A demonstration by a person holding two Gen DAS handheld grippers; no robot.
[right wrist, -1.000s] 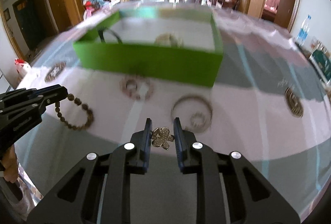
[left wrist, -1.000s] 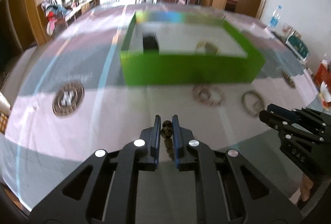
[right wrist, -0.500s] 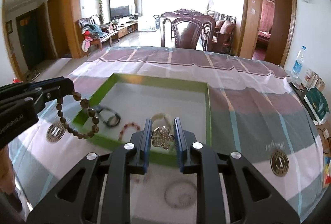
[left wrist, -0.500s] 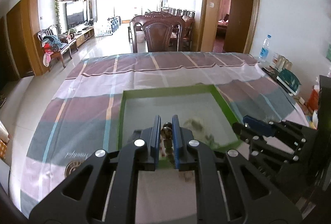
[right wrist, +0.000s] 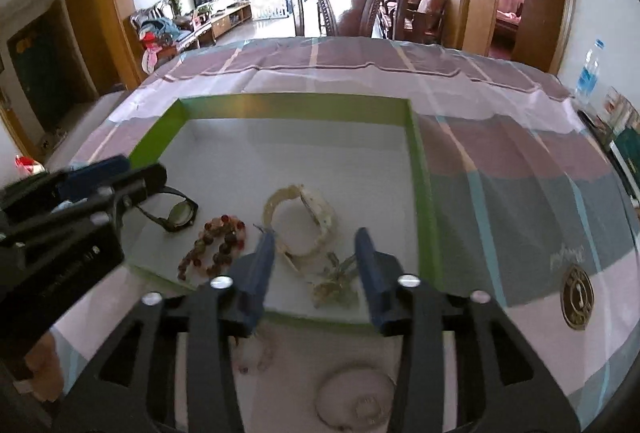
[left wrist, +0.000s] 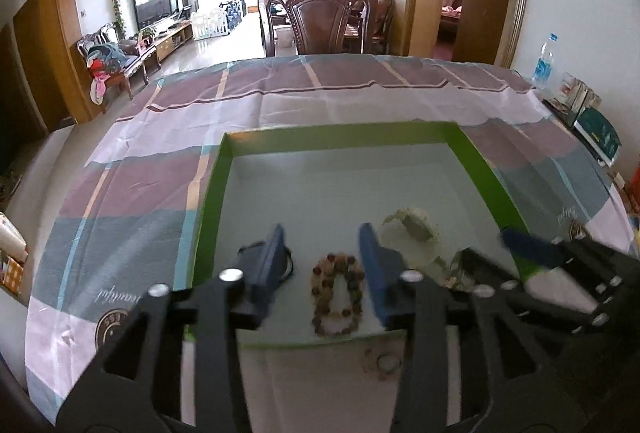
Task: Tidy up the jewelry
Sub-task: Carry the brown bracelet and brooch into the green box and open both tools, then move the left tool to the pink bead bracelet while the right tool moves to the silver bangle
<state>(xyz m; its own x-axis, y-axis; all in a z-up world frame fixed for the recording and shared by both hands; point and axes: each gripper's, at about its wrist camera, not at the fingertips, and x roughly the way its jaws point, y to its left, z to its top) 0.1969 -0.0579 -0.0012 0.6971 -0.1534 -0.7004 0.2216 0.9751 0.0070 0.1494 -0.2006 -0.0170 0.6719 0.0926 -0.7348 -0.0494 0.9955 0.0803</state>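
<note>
A green box (left wrist: 484, 169) (right wrist: 420, 161) with a white floor sits on the striped tablecloth. My left gripper (left wrist: 322, 245) is open above its near part; a brown bead bracelet (left wrist: 338, 293) (right wrist: 216, 241) lies on the box floor between the fingers. My right gripper (right wrist: 316, 245) is open over the near right part; a gold flower piece (right wrist: 334, 285) lies below it. A cream bracelet (right wrist: 304, 217) (left wrist: 412, 229) and a black watch (right wrist: 176, 213) also lie in the box.
Two bracelets lie on the cloth in front of the box: a beaded one (right wrist: 256, 353) (left wrist: 380, 363) and a silver ring-shaped one (right wrist: 356, 397). A wooden chair (left wrist: 320, 21) stands at the far table edge. Books and a bottle (left wrist: 544, 61) are at the right.
Both grippers opened over the box. The bead bracelet dropped from the left gripper and the flower piece from the right; both now lie on the box floor.
</note>
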